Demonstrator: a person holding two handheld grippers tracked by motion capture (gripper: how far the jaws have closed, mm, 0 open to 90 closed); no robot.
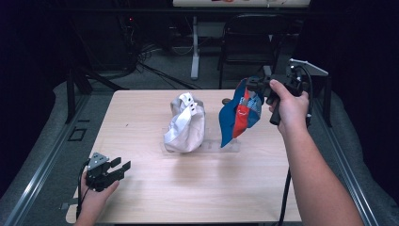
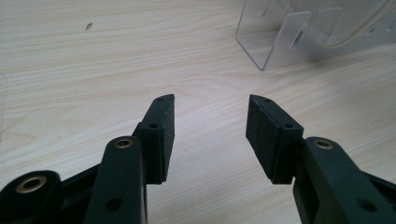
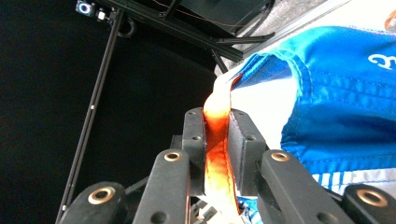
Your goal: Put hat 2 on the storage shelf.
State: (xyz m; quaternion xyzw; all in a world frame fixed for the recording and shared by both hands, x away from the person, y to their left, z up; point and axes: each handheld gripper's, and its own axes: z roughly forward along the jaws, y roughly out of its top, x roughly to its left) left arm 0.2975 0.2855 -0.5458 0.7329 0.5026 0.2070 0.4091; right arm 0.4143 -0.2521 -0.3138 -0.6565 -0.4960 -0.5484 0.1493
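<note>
Between the right gripper's [image 3: 216,140] matt black fingers [image 3: 194,140] sits glossy orange cloth of a satiny blue garment [image 3: 345,93] with visible stitching. Beneath the left gripper's [image 2: 210,135] matt, rubbery-looking fingers [image 2: 163,135] lies the smooth pale wood-grain desk [image 2: 93,70]; beyond them, a clear plastic stand [image 2: 280,42].
</note>
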